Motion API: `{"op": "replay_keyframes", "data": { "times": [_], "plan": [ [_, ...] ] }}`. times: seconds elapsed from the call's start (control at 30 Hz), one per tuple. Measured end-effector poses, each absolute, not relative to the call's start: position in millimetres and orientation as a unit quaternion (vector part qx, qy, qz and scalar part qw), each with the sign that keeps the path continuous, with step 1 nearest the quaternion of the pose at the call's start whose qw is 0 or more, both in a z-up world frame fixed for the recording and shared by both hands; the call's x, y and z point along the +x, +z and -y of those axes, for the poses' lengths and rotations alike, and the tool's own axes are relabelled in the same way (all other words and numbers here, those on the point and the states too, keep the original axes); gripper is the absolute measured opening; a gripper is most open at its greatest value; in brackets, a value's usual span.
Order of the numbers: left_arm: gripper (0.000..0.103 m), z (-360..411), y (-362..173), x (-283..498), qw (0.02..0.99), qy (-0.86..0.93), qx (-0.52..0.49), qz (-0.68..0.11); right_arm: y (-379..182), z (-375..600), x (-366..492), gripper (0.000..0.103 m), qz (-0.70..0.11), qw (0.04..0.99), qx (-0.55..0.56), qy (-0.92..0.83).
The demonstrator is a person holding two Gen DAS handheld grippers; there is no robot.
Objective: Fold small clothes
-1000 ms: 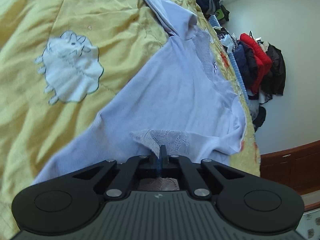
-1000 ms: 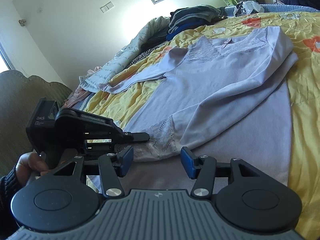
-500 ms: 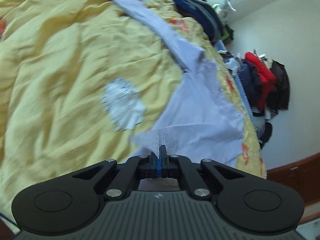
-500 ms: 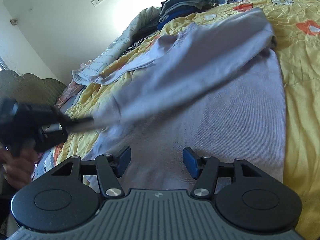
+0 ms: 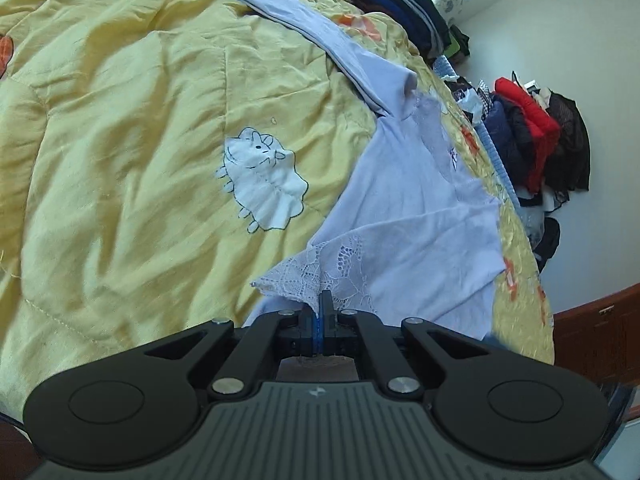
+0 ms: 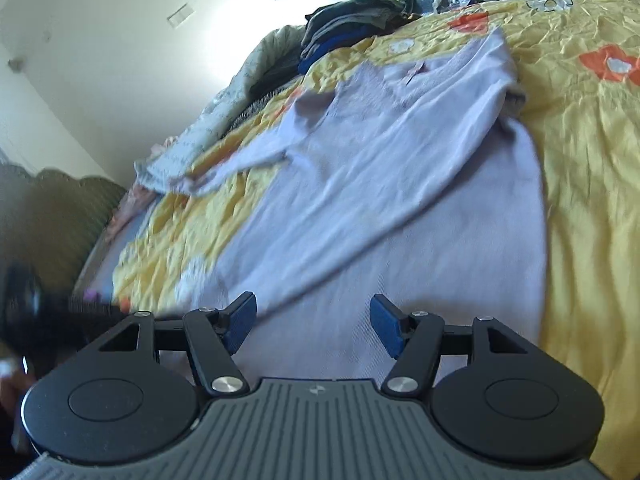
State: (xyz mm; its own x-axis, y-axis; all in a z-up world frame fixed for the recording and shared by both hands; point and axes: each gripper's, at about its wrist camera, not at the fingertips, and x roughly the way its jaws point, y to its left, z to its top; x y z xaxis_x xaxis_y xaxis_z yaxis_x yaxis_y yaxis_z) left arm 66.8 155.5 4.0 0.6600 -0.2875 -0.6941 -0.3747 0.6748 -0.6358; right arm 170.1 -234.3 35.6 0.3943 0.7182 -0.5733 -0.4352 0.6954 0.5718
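A pale lilac long-sleeved top [image 5: 408, 184] lies spread on a yellow quilt [image 5: 120, 128]. My left gripper [image 5: 322, 300] is shut on the lace cuff [image 5: 316, 268] of one sleeve and holds it over the quilt, left of the top's body. The other sleeve [image 5: 292, 8] stretches away toward the far end of the bed. In the right wrist view the top [image 6: 400, 184] fills the middle, and my right gripper [image 6: 312, 316] is open and empty just above its lower part. The left gripper shows there as a dark blur [image 6: 44, 312] at the left edge.
The quilt has a white sheep patch [image 5: 264, 184] and orange flowers [image 6: 612, 64]. Folded dark clothes [image 5: 400, 4] are stacked at the far end of the bed. More clothes [image 5: 536, 136] are heaped by the wall. A wooden edge [image 5: 596, 336] runs at lower right.
My left gripper has pulled the lace cuff and sleeve off the top's body, out to the left over the quilt. My right gripper stays open and has moved in over the top.
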Motion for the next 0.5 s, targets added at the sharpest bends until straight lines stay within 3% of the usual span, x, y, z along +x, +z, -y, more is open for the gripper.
{"op": "replay_keyframes", "data": {
  "times": [0.2, 0.33, 0.43, 0.5],
  "plan": [
    [0.0, -155, -5, 70, 0.814, 0.034, -0.393, -0.426, 53, 245, 280, 0.08, -0.413, 0.802, 0.27, 0.335],
    [0.0, -152, -9, 67, 0.813, 0.031, -0.395, -0.426, 30, 249, 345, 0.079, -0.455, 0.795, 0.299, 0.268],
    [0.001, -155, -12, 65, 0.811, 0.026, -0.405, -0.422, 8, 281, 363, 0.067, -0.445, 0.811, 0.319, 0.208],
    [0.001, -156, -13, 65, 0.811, 0.021, -0.405, -0.421, -16, 314, 367, 0.052, -0.443, 0.768, 0.409, 0.217]
  ]
}}
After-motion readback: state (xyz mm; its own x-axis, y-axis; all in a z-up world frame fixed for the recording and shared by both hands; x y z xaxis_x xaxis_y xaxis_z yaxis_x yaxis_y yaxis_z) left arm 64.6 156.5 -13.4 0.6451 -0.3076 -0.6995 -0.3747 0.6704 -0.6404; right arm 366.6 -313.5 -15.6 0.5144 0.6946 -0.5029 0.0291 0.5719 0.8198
